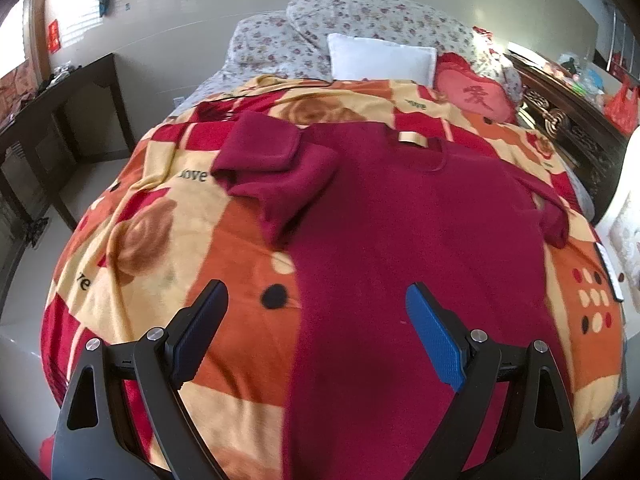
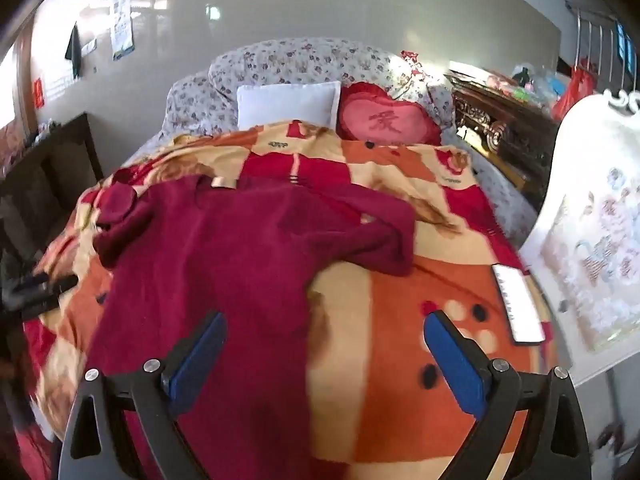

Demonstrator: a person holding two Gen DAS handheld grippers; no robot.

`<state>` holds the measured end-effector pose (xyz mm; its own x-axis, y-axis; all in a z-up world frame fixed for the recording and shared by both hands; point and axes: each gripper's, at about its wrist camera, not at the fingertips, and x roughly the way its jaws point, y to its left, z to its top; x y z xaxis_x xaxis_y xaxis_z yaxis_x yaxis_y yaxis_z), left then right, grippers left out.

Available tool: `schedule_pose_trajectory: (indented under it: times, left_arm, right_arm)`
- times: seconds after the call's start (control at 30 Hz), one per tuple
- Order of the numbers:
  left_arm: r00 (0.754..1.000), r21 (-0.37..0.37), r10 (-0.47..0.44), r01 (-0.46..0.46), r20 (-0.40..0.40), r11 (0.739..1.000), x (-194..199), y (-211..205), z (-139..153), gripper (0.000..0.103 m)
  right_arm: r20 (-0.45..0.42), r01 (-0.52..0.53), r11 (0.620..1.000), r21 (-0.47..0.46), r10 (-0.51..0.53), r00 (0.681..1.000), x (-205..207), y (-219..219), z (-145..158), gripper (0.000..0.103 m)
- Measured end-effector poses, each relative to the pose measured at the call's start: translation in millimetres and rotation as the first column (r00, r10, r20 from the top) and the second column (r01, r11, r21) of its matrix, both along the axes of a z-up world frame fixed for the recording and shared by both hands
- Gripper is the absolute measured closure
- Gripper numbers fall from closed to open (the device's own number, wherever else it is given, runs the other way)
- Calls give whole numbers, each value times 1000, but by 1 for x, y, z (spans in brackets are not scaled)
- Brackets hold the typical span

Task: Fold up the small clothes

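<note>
A dark red sweater (image 1: 400, 216) lies spread on the patterned blanket (image 1: 160, 208) of a bed, collar with a tan label (image 1: 412, 139) at the far end. Its left sleeve (image 1: 272, 160) is folded back on itself; the right sleeve (image 2: 360, 232) lies bent across the blanket. My left gripper (image 1: 316, 308) is open and empty, above the sweater's lower left edge. My right gripper (image 2: 324, 340) is open and empty, above the sweater's lower right edge (image 2: 248, 320). The left gripper (image 2: 40, 286) shows faintly at the right wrist view's left edge.
A white remote (image 2: 518, 304) lies on the blanket's right side. A white pillow (image 1: 380, 58), a red heart cushion (image 1: 476, 96) and a floral quilt (image 1: 360, 16) lie at the bed's head. A dark desk (image 1: 52, 120) stands left; carved dark furniture (image 2: 504, 128) and a white chair (image 2: 592, 220) stand right.
</note>
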<state>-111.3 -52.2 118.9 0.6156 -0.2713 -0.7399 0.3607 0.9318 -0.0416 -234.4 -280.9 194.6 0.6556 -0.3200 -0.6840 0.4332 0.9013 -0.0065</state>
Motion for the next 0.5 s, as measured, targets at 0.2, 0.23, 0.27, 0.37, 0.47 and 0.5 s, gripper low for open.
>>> schedule_pose_trajectory:
  times: [0.2, 0.23, 0.27, 0.37, 0.47, 0.5]
  left_arm:
    - [999, 28, -29, 28, 33, 999, -8, -18, 11, 12]
    - [999, 28, -32, 31, 31, 999, -8, -21, 10, 12]
    - [999, 25, -34, 33, 25, 999, -7, -23, 10, 12]
    - [999, 13, -34, 34, 13, 999, -3, -28, 8, 12]
    - [999, 4, -32, 32, 2, 999, 0, -35, 3, 12]
    - [999, 3, -32, 32, -3, 999, 2, -35, 3, 12]
  right_arm:
    - [22, 21, 1000, -15, -20, 1000, 43, 13, -7, 5]
    - [21, 17, 1000, -20, -16, 1000, 48, 13, -8, 5]
    - [20, 15, 1000, -18, -14, 1000, 50, 13, -9, 5]
    - [12, 18, 1000, -6, -18, 1000, 63, 9, -14, 5]
    - [-2, 26, 1000, -8, -26, 1000, 74, 5, -22, 5]
    - [-5, 27, 1000, -5, -27, 1000, 75, 3, -24, 5]
